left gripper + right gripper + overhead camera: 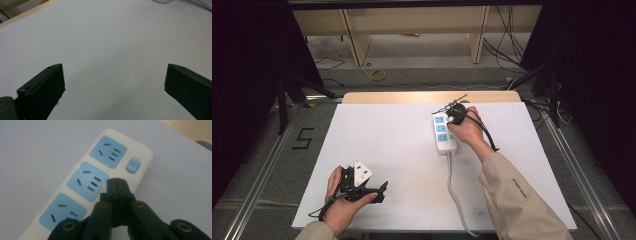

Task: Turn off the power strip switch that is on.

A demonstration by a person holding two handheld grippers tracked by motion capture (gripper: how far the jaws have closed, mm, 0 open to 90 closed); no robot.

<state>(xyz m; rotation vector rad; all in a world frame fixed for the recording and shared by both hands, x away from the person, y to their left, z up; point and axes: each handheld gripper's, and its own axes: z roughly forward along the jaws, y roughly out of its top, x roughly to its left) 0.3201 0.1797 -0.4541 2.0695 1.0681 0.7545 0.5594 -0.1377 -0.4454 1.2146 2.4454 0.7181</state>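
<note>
Item: power strip, white, three pale-blue socket faces and one pale-blue rocker switch. It lay flat on the white table, directly under the right tongs, its grey cable trailing back from the end away from those tongs toward the person's side.

Right tongs: jaws pressed together with nothing between them. In the right gripper view the closed tips stood over the strip's white border, just beside the middle socket and just short of the rocker switch, which lay ahead of the tips and slightly to their right; whether the tips touched the plastic could not be told. The right hand rested at the strip's side (sleeve beige).

Left tongs: held in the left hand, well apart from the strip. In the left gripper view the left tongs stood wide apart, nothing between them, bare table surface ahead; a corner of the strip showed far ahead of them, to the right.

Beyond the table, ahead of both tongs: a floor with loose cables.
</note>
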